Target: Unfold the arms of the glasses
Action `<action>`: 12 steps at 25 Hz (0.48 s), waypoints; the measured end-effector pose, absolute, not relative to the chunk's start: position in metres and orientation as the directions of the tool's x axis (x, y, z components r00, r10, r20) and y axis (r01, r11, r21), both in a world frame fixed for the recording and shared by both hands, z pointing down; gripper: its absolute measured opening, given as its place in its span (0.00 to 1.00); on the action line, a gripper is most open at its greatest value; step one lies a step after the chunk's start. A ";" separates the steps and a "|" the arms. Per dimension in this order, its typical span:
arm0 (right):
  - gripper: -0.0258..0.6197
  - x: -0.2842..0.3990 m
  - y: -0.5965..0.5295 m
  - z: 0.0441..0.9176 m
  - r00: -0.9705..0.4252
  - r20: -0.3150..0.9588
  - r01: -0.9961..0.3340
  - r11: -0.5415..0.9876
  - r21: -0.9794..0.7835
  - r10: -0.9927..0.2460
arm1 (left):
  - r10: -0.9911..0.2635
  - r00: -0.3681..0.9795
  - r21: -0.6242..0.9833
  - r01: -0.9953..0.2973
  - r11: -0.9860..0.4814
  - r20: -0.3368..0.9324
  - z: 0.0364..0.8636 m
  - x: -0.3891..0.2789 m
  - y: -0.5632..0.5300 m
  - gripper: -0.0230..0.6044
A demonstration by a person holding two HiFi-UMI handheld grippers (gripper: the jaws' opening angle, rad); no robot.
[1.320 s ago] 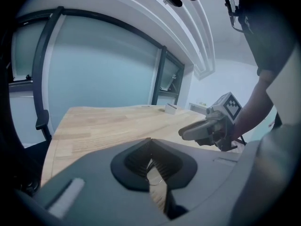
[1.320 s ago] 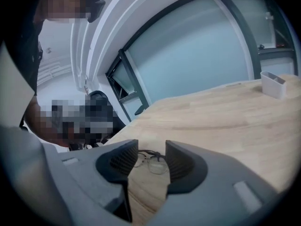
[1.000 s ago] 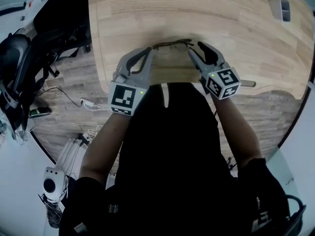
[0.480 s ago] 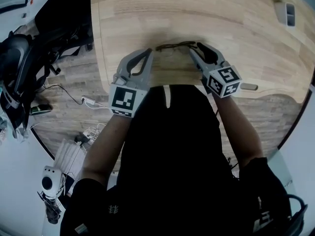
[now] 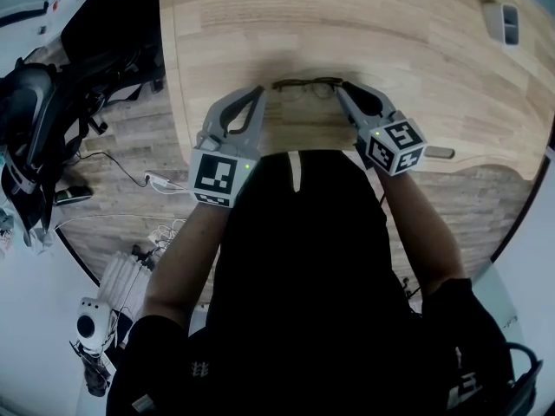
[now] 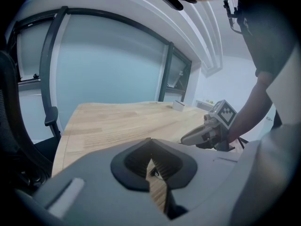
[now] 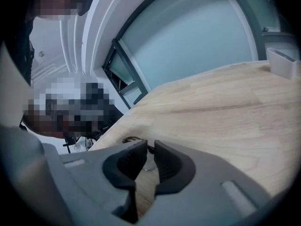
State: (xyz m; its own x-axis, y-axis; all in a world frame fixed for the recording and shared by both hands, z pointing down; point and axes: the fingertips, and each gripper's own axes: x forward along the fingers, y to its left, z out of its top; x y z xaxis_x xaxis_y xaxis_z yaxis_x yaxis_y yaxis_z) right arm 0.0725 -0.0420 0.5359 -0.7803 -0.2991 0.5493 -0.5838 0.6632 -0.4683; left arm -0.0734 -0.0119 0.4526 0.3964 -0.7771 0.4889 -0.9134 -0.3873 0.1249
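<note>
The glasses [image 5: 305, 86] are seen lying on the light wooden tabletop [image 5: 364, 24] in the upper middle of the head view, close to the near edge and stretched between the tips of the two grippers. The left hand-held gripper [image 5: 263, 89] is placed at the left end of the frame. In the left gripper view its jaws are seen pressed together at the tips [image 6: 150, 142], and a small dark piece of the glasses [image 6: 153, 172] shows in the slit between the pads, so that end is taken to be pinched. The right hand-held gripper [image 5: 340, 89] is set at the right end of the glasses. Its jaws have just been closing. In the right gripper view a narrow gap is left between the pads [image 7: 149, 146], and a thin dark part of the glasses [image 7: 132, 139] is seen running into it. The pads are not seen pressing on that part. Both grippers are angled downward toward the tabletop. A small pale box [image 5: 504, 21] is seen standing well apart from the glasses, at the upper right of the head view.
</note>
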 end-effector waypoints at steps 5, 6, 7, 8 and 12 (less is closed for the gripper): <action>0.11 0.071 -0.041 0.522 -0.788 0.533 -0.576 0.674 -0.463 -0.307 | -0.773 0.406 0.124 -0.908 -0.399 0.487 0.451 -0.070 -0.010 0.05; 0.11 0.070 -0.040 0.519 -0.791 0.528 -0.573 0.677 -0.462 -0.309 | -0.772 0.408 0.123 -0.907 -0.402 0.487 0.450 -0.069 -0.009 0.05; 0.11 0.069 -0.039 0.515 -0.794 0.522 -0.569 0.681 -0.461 -0.310 | -0.771 0.410 0.122 -0.906 -0.405 0.487 0.450 -0.068 -0.008 0.05; 0.10 0.068 -0.038 0.511 -0.798 0.517 -0.565 0.686 -0.459 -0.311 | -0.770 0.412 0.121 -0.905 -0.408 0.488 0.450 -0.068 -0.007 0.05; 0.10 0.061 -0.036 0.493 -0.811 0.491 -0.549 0.704 -0.452 -0.318 | -0.761 0.423 0.111 -0.898 -0.427 0.492 0.450 -0.065 -0.002 0.05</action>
State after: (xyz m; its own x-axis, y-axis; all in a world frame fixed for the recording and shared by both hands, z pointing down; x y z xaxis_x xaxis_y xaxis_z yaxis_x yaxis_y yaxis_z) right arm 0.0612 -0.0357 0.4933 -0.8114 -0.3178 0.4906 -0.5486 0.7037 -0.4515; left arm -0.0654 -0.0019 0.4496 0.4225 -0.7613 0.4918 -0.8976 -0.4267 0.1107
